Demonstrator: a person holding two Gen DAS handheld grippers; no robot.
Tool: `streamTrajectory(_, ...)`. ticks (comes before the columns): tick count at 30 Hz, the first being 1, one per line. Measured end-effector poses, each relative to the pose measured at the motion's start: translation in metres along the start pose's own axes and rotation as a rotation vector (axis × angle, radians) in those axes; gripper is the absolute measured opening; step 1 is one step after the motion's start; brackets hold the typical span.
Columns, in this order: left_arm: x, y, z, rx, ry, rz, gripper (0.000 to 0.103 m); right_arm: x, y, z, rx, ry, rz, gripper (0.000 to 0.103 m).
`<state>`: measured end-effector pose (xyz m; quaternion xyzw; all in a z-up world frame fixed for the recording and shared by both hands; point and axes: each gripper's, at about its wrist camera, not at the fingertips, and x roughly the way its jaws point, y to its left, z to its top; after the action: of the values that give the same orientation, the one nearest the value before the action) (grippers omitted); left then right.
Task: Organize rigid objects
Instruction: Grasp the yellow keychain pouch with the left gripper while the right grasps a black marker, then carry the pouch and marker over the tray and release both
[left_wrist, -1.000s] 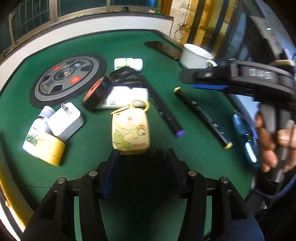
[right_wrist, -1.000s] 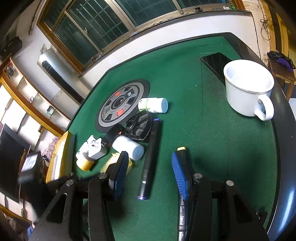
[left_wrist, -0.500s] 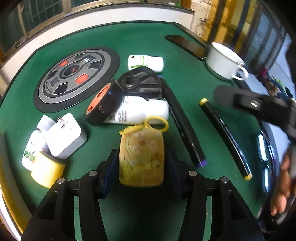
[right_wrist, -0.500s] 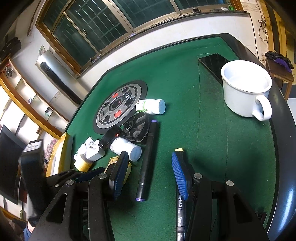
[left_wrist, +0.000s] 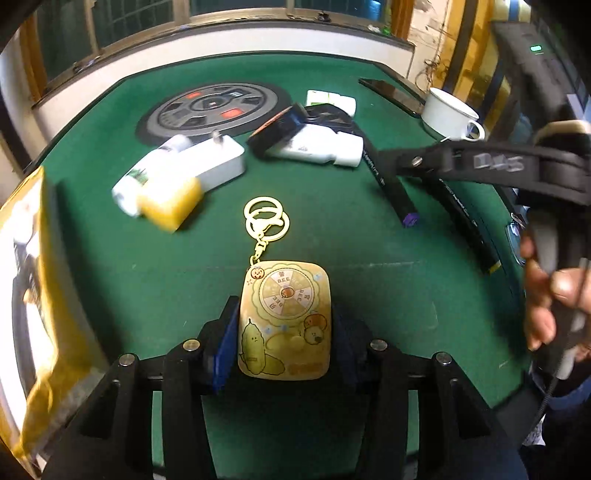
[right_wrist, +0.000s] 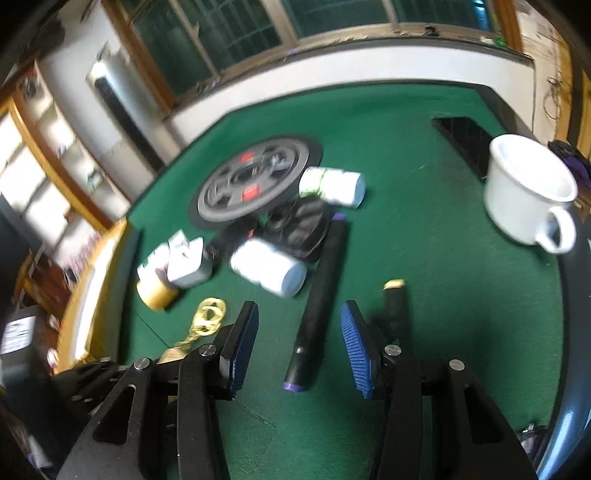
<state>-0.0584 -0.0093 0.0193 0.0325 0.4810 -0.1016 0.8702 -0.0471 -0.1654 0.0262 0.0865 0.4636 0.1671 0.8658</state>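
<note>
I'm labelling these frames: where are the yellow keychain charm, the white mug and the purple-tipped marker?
yellow keychain charm (left_wrist: 284, 317), left wrist view, middle of its printed face
white mug (right_wrist: 524, 188), right wrist view, outer wall
purple-tipped marker (right_wrist: 321, 295), right wrist view, mid-barrel

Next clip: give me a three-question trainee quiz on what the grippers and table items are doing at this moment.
1. True or false: the left gripper is shut on the yellow keychain tag.
2. Which lies between the open right gripper's fingers? A) white mug B) purple-tipped black marker C) yellow tape roll
3. Fill in: the white mug stands ____ on the green table.

Key: 1 true; 2 B; 3 upright.
</note>
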Motion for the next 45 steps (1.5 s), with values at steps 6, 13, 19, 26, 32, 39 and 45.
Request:
streamTrajectory(6,0.0,0.0,-0.002,-0.002,-0.018,0.003,0.045,0.022,0.005,-0.003,-0.077,0.021,-0.179,0.038)
streamTrajectory(13,-0.006,0.002,-0.01,-0.057,-0.061,-0.03,0.045,0.01,-0.002,-0.011,-0.042,0.022,-0.064,0.016)
streamTrajectory(19,-0.013,0.006,-0.013,-0.065,-0.054,-0.001,0.045,-0.007,0.009,-0.018,-0.07,0.052,0.032,0.015)
streamTrajectory(26,-0.009,0.004,-0.015,-0.05,-0.044,0.028,0.045,0.002,0.026,-0.034,-0.148,0.097,-0.011,0.015)
streamTrajectory(32,-0.009,0.004,-0.016,-0.047,-0.068,0.039,0.045,0.012,0.027,-0.031,-0.159,0.082,-0.011,0.016)
streamTrajectory(39,-0.03,0.011,-0.016,-0.098,-0.19,-0.019,0.045,-0.008,0.03,-0.03,-0.137,0.019,0.123,0.013)
streamTrajectory(45,-0.042,0.015,-0.013,-0.117,-0.227,-0.008,0.045,-0.01,0.038,-0.034,-0.122,0.019,0.244,0.013)
